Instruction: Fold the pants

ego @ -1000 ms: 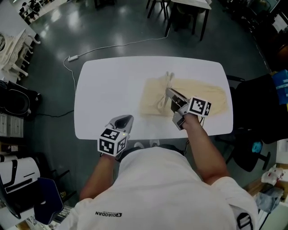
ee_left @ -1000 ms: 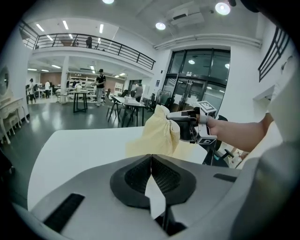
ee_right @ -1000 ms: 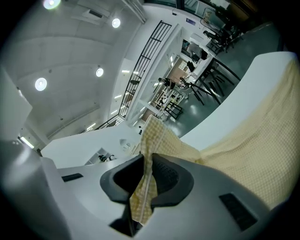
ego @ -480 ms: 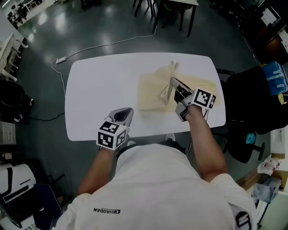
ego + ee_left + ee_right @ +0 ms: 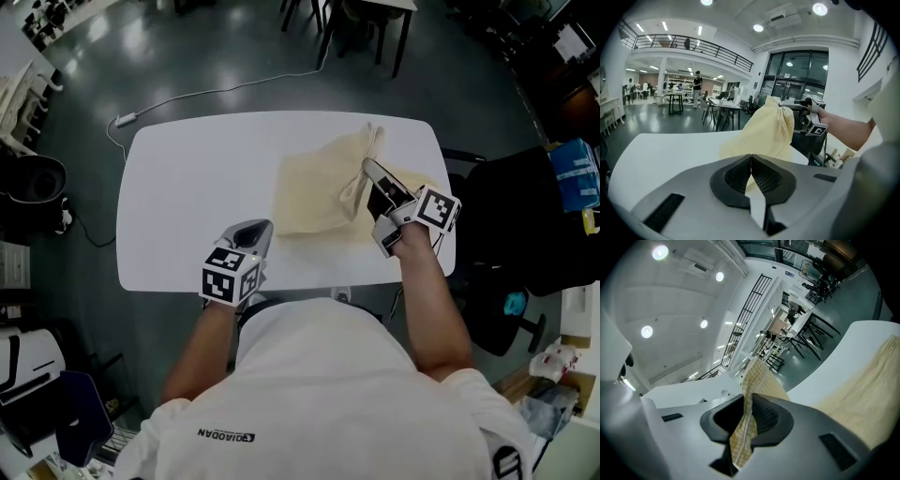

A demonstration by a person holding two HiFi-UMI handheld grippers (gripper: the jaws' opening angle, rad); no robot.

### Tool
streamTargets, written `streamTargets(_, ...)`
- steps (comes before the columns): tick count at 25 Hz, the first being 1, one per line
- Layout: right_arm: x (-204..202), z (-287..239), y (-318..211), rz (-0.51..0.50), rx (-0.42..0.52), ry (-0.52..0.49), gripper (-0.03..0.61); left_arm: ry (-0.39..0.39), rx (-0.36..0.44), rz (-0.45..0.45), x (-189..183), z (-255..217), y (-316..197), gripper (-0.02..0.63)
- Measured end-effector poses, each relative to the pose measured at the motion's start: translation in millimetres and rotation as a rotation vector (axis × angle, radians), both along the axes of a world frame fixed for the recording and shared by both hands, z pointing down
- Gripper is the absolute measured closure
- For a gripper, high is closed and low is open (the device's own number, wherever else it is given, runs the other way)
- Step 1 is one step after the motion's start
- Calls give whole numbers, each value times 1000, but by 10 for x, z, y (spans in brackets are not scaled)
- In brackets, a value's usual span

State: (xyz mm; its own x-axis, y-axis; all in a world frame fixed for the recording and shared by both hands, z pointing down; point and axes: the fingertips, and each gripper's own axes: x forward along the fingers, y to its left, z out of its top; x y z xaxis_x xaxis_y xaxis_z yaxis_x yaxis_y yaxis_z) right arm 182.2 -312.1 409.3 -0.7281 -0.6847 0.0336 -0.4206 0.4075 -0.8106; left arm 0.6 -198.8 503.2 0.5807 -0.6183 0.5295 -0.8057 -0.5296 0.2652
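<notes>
The white surface (image 5: 187, 187) is carrying the cream pants (image 5: 314, 192) on its right half, with one bunched edge standing up, pinched in the right tool (image 5: 370, 171). The left tool (image 5: 255, 231) is hovering at the near edge, apart from the cloth, with its jaws together and empty.

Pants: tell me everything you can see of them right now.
The pants are pale yellow cloth with a fine checked weave, crumpled, lying on the right half of the white table. One bunched edge is lifted off the table, pinched in the jaws of the right gripper; the rest drapes down to the tabletop. Nothing else touches them.
</notes>
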Motion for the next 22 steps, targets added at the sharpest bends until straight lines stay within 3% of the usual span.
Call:
streamTargets(6, 948, 29, -91, -12, 2, -19, 505, -27, -5, 3, 921, -39, -78, 586)
streamTargets(15, 1010, 143, -122, -12, -5, -46, 505, -77, -2, 58, 982, 45, -63, 586)
streamTargets(22, 1379, 187, -162, -18, -15, -23, 503, -96, 7, 88, 1370, 45, -117, 586)
